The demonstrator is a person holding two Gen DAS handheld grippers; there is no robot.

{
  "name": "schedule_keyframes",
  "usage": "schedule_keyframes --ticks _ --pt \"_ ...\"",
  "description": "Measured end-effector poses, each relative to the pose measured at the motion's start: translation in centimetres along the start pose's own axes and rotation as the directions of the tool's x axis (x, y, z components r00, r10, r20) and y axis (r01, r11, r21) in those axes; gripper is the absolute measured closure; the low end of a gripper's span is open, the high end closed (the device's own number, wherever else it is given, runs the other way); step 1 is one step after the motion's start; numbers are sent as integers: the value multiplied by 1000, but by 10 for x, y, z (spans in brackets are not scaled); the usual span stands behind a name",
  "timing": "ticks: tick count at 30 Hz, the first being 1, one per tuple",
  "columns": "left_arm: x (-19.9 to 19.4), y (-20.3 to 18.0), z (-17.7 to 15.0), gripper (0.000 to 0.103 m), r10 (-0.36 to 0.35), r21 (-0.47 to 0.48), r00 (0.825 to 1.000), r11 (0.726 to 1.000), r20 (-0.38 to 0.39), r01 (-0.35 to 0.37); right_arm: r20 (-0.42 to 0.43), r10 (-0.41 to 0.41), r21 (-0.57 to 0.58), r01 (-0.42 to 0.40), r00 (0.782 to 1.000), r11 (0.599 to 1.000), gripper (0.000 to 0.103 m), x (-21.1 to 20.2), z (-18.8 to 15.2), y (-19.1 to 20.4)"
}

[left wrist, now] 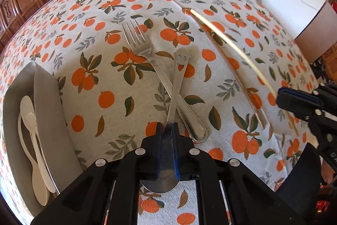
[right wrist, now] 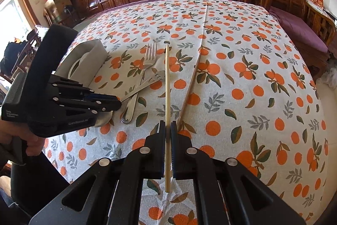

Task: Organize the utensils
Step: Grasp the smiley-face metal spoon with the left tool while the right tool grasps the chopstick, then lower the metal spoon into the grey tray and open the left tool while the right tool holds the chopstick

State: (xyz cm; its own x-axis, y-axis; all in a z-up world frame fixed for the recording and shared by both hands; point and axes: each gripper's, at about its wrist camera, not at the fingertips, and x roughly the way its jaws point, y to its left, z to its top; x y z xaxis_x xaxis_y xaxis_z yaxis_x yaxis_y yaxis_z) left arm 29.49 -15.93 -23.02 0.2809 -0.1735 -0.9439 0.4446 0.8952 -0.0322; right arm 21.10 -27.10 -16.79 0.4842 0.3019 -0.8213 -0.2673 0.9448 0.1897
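While both grippers reach forward low over the table [right wrist: 252, 81], each is clamped on a utensil. The left gripper [left wrist: 167, 130] points straight ahead, its blue-padded black jaws closed on the flat stem of a steel spoon [left wrist: 178, 77]; the round bowl sits behind the jaws, and the handle runs out in front to a smiling face cut into its tip. Under that handle, crossing it, lies a shiny steel fork [left wrist: 147, 60], tines pointing away, rounded end just right of the gripper. Off to the left stands a grey tray [left wrist: 50, 102] with a pale plastic spoon and fork [left wrist: 31, 119] inside.

To the right, the right gripper [right wrist: 167, 130] is level with it and pinches a thin, pale wooden chopstick [right wrist: 167, 85] that sticks out straight ahead and trails back behind the jaws. A second, darker chopstick [right wrist: 189, 90] lies on the cloth just right of it, angled away. An orange-and-leaf printed woven cloth covers the table.
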Motion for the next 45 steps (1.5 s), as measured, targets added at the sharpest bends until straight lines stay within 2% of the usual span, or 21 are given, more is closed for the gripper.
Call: schedule_keyframes --ticks 13,33,45 --pt "-4 0 -3 98 19 4 1000 1000 19 -20 0 1 -1 -1 1000 1000 97 0 -1 1" --pt "-75 7 -24 98 19 -47 990 999 137 -12 37 38 -42 -36 999 998 97 -16 6 24" --pt "-106 40 -41 98 61 -127 981 991 185 -38 56 71 -75 -67 996 995 97 -27 11 45"
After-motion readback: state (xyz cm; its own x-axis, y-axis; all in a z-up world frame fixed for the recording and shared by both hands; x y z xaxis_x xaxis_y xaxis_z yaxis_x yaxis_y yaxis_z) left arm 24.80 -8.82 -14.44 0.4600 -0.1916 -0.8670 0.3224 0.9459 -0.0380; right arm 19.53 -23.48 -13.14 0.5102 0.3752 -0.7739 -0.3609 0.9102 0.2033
